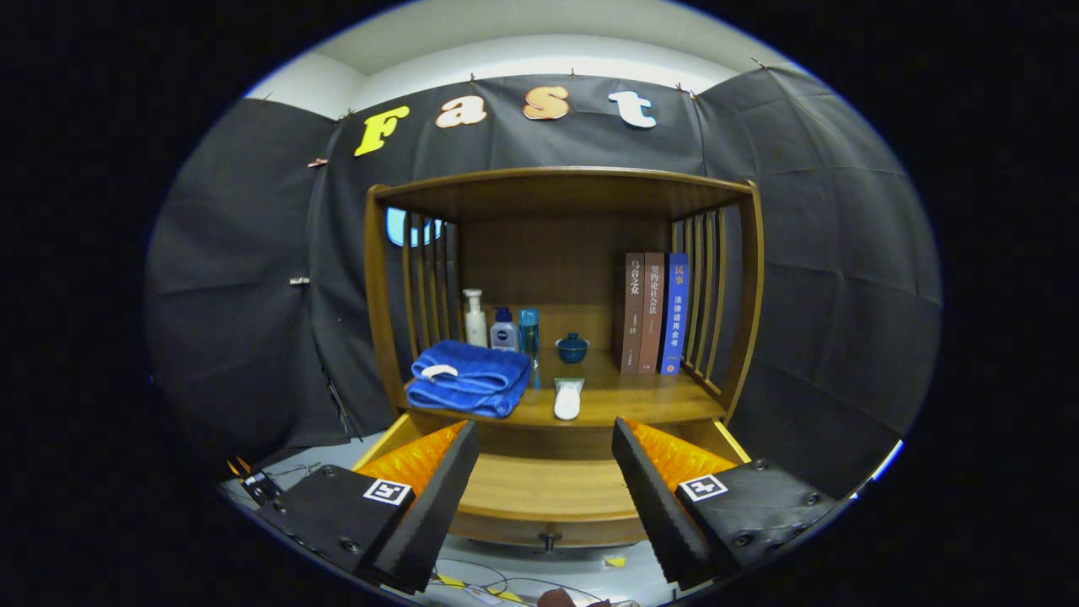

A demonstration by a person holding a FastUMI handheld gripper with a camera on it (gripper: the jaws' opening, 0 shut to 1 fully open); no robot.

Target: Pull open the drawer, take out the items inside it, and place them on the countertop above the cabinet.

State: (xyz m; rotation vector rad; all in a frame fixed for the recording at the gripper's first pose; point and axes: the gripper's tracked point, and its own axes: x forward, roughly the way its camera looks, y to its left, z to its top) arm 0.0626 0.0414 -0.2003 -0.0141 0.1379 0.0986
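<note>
Between the wide-spread tongs point(546, 497), the open drawer point(548, 489); its corners hidden.

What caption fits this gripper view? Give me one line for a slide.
Open gripper above the pulled-out drawer, facing the countertop with blue towel, bottles and books.

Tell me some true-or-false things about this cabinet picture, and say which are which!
1. The drawer is pulled open. True.
2. The gripper is squeezing the blue towel. False: its fingers are spread wide with nothing between them, and the towel lies beyond them on the countertop.
3. Three books stand upright on the countertop. True.
4. The small blue bowl sits on top of the towel. False: it sits on the wood between the bottles and the books.
5. A white tube lies near the countertop's front edge. True.
</note>
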